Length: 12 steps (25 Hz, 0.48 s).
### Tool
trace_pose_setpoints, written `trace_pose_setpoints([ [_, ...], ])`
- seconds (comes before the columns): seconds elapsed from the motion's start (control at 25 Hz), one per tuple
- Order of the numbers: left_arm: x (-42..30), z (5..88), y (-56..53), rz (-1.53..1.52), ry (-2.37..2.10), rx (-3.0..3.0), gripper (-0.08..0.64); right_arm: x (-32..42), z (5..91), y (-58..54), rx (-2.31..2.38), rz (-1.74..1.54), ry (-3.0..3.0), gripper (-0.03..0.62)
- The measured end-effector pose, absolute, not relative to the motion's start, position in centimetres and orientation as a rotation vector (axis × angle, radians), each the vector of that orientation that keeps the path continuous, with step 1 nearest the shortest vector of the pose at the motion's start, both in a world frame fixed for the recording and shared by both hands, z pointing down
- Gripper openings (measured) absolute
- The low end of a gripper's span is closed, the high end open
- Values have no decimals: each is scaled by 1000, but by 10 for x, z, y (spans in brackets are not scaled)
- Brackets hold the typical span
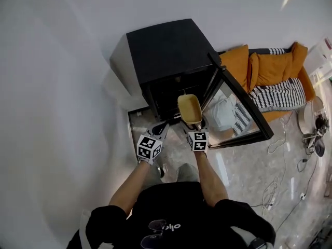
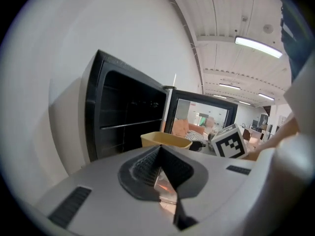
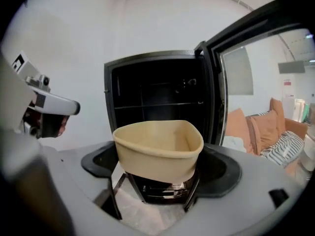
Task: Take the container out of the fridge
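Clamping container (image 3: 157,149), right tongs (image 3: 158,173); left tongs (image 2: 160,156) together, empty.

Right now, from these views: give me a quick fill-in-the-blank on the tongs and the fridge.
The right tongs are shut on the ___.
The left tongs are shut on ___.
The door of the fridge stands ___.
Missing words: container; nothing; open.

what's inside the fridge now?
The fridge shows a dark cavity with one wire shelf, nothing visible on it. Its lower part is covered by the yellow container held in the right tool.
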<state>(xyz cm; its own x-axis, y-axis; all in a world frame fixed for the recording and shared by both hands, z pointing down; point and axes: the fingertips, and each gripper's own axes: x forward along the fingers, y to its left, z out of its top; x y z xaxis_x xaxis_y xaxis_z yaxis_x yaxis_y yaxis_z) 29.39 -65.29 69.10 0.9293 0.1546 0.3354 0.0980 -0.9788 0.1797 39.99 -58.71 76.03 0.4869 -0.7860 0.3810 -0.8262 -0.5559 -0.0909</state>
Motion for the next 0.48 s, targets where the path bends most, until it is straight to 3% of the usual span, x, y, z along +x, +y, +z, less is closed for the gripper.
trace_pose_setpoints([
  [0.48, 273, 565, -623, 406, 74, 2970, 3, 359, 604, -544, 2564, 448, -1615, 497],
])
